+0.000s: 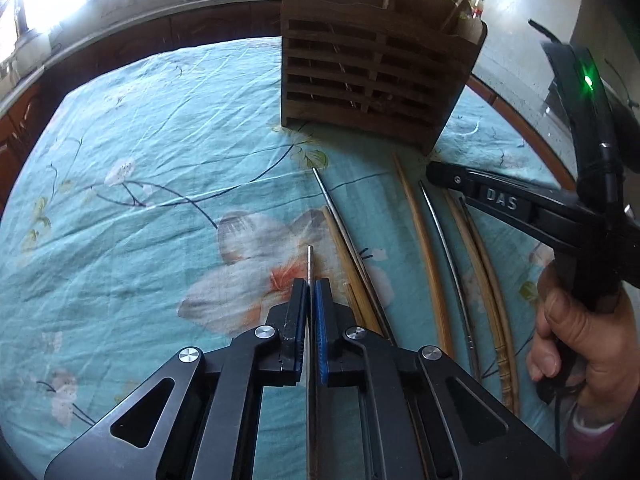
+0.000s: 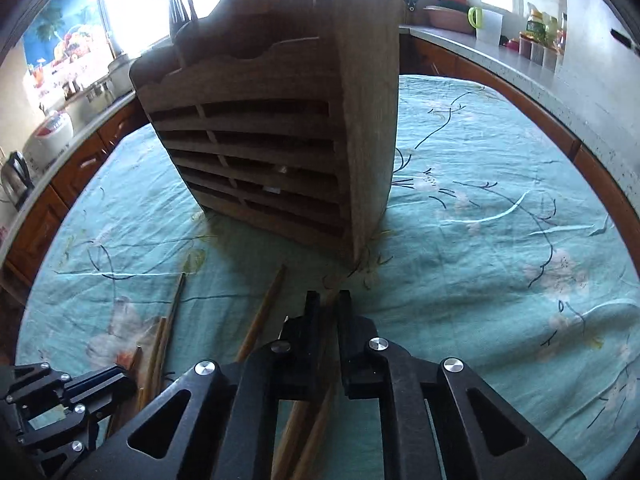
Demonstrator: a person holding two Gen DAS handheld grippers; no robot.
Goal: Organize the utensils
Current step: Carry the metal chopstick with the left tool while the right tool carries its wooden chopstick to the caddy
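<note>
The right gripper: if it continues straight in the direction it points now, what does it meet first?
Probably the wooden utensil holder standing ahead; the right gripper is shut on a wooden chopstick. Depth is uncertain.

Wooden rack (image 2: 276, 152) blocks ahead; cloth (image 1: 140, 152) left open.

On the finger of my right tool (image 1: 438, 172), seen from my left wrist, I can read the raised letters "DAS" (image 1: 501, 199), black on black along the arm. That is the only text I can make out. The bottles (image 2: 538, 26) on the kitchen counter carry labels, and a coloured picture (image 2: 60, 40) hangs by the window, but whatever is printed on them is too small and blurred to read.
</note>
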